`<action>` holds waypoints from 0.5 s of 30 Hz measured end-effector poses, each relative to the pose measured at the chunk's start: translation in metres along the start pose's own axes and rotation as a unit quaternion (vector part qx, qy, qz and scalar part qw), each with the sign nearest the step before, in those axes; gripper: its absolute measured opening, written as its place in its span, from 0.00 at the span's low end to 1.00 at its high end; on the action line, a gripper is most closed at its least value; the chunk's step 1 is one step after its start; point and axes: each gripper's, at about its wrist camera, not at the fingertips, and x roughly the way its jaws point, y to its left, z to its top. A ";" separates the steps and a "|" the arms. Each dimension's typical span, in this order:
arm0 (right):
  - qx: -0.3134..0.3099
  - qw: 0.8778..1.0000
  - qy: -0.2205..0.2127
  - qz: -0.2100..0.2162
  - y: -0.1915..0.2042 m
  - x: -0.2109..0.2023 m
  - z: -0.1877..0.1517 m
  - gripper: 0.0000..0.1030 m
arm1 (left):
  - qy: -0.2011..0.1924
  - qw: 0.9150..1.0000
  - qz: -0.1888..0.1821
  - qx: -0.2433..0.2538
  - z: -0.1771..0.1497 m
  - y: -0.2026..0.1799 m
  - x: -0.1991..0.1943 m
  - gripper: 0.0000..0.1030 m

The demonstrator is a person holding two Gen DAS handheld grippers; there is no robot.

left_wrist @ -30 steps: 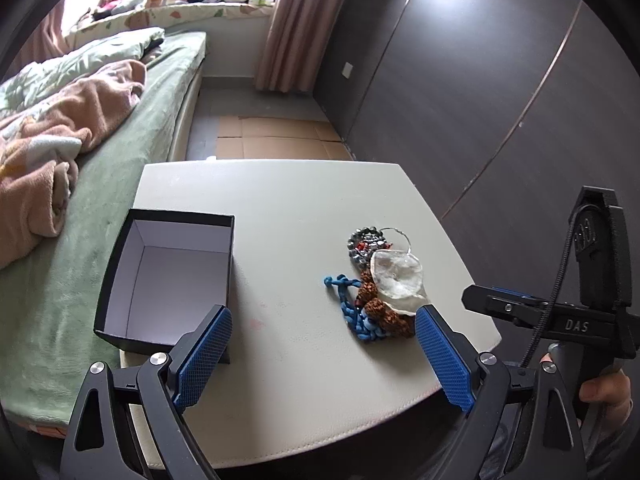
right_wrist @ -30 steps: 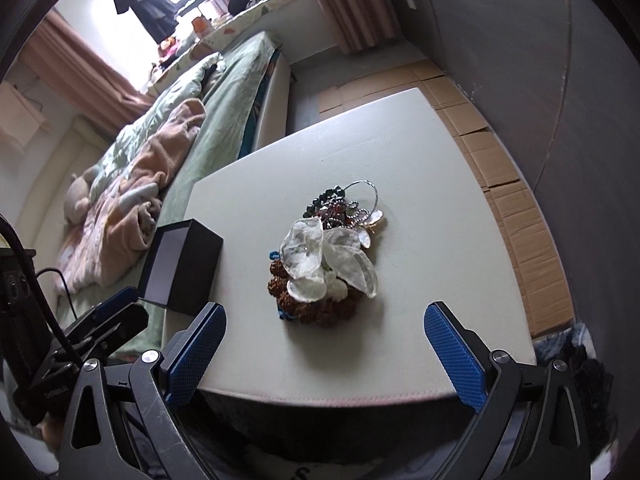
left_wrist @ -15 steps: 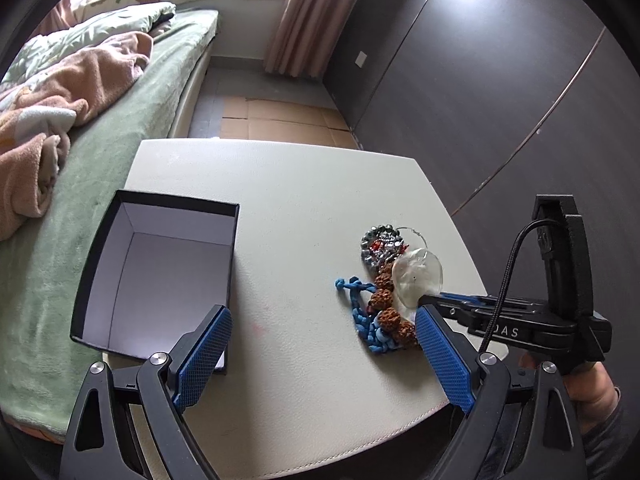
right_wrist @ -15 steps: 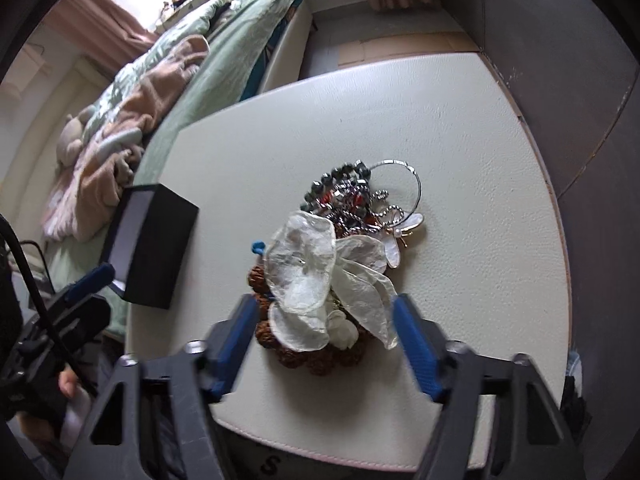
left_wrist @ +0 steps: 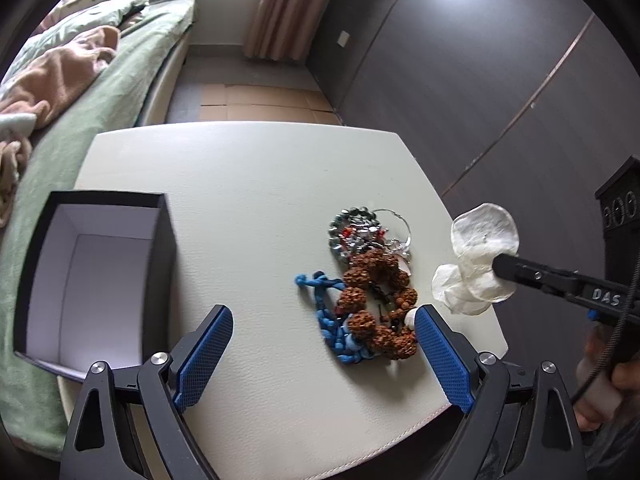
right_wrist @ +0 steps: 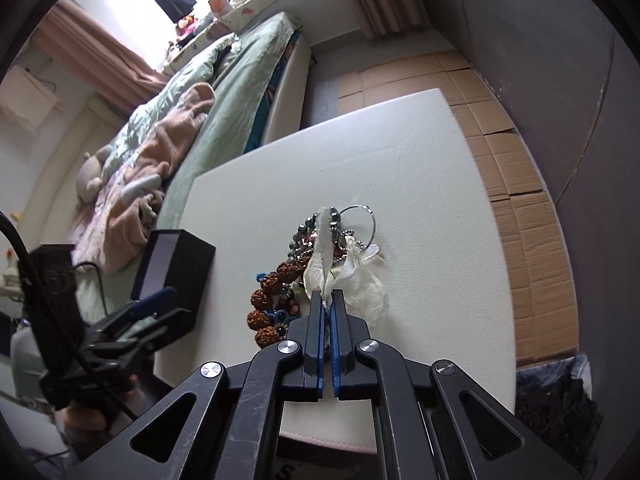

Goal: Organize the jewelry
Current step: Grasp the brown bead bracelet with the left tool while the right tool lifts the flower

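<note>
Right gripper [right_wrist: 327,300] clamped on translucent petal ornament [left_wrist: 478,258], lifted beside bracelet pile [left_wrist: 370,284]; left gripper [left_wrist: 320,354] wide open, holding nothing, near black box [left_wrist: 160,240]

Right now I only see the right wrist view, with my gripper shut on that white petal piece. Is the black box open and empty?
Observer: Yes. The black box is open on top, and its white inside holds nothing.
Operator: Is the petal piece free of the pile?
Observer: Seen from the left wrist, the white petal piece hangs from the right gripper, apart from the brown seed bracelet.
Operator: And the left gripper?
Observer: The left gripper is open and holds nothing.
</note>
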 end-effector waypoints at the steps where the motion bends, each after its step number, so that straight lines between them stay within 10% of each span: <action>1: 0.001 1.000 -0.005 -0.002 -0.001 -0.005 -0.001 0.04 | 0.002 1.000 -0.002 0.005 0.001 -0.003 0.004 0.81; 7: 0.008 1.000 -0.020 -0.011 -0.009 -0.029 -0.003 0.04 | 0.039 0.999 0.010 0.019 0.001 -0.013 0.036 0.59; 11: 0.001 0.999 -0.020 -0.025 -0.009 -0.034 -0.006 0.04 | 0.057 0.998 0.005 0.024 0.001 -0.017 0.049 0.26; 15: 0.010 0.999 -0.019 -0.029 -0.015 -0.035 -0.011 0.04 | 0.042 0.999 0.009 0.031 0.004 -0.018 0.039 0.23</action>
